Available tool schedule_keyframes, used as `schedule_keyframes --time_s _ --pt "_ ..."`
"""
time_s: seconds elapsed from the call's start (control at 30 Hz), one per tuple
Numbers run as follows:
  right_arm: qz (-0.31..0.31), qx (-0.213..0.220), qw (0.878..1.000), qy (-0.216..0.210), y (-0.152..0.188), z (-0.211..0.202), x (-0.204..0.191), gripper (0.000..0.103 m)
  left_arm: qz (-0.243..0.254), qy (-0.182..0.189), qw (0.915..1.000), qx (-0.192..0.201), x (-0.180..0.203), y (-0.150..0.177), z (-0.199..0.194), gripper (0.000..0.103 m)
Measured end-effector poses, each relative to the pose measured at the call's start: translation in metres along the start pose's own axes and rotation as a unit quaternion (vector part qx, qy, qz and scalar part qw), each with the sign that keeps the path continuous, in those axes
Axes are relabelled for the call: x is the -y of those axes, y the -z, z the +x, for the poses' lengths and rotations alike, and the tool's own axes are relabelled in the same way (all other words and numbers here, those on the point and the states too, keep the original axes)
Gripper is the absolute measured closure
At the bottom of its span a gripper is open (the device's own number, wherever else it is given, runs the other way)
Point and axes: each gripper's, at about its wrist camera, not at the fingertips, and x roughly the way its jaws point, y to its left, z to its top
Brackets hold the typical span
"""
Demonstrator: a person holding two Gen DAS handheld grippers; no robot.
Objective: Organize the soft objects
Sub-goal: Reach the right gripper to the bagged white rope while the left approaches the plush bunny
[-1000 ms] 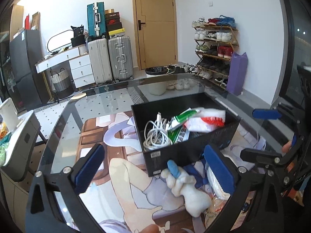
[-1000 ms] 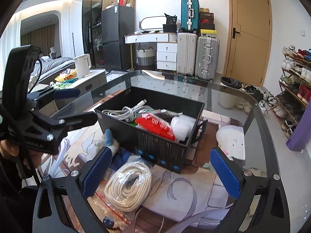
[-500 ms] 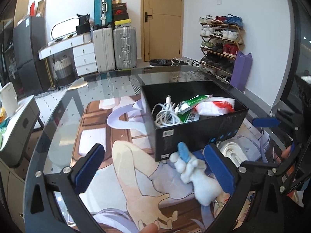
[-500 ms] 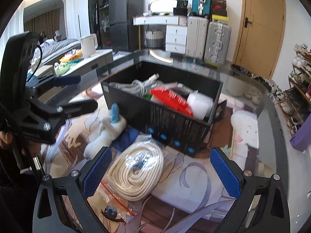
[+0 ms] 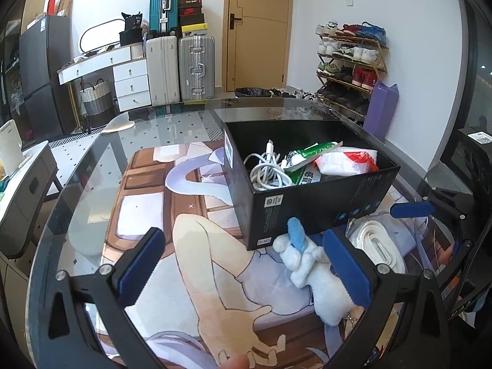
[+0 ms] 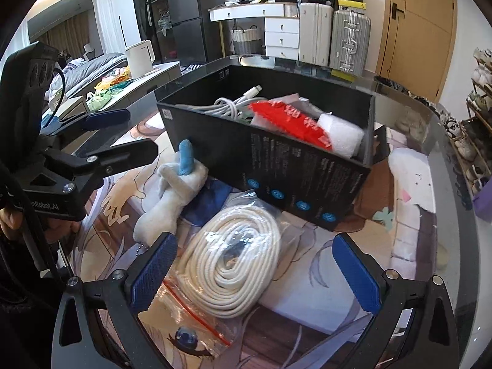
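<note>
Lettering "nRobot.AI" marks the left hand-held gripper (image 6: pixel 120 135), jaws spread and empty like the right hand-held gripper (image 6: pixel 255 272).

White walls (image 5: pixel 353 46), wooden door (image 5: pixel 258 27), suitcases (image 5: pixel 180 67).

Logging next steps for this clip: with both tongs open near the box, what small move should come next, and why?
Probably lower the right tongs onto the bagged rope coil. It lies between their open pads, outside the black box, which already holds cables and packets. The plush toy also lies outside, by the open left tongs.
</note>
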Motion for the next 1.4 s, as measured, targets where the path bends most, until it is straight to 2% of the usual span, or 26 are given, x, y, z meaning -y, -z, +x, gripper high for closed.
schedule_keyframes --time_s 0.2,0.4,0.8,1.17,1.4 --pt "0.012 -0.012 1.0 -0.002 -0.002 0.014 -0.008 0.001 -0.006 0.004 0.9999 -0.009 -0.004 0.002 0.004 0.0" --pt "0.01 -0.027 0.999 0.031 0.001 0.027 -0.011 0.001 -0.014 0.012 0.9997 -0.017 -0.008 0.003 0.007 0.0" --pt "-0.006 -0.044 0.999 0.018 0.011 0.022 0.007 0.001 -0.009 0.012 0.9997 -0.017 -0.006 0.004 0.006 0.0" --pt "0.0 -0.036 0.999 0.025 0.012 0.023 0.002 0.001 0.002 0.011 0.9998 -0.017 0.0 0.004 0.006 0.0" --pt "0.005 -0.03 0.999 0.029 0.007 0.027 -0.004 0.001 0.01 0.025 0.9994 -0.021 0.005 0.003 0.005 0.0"
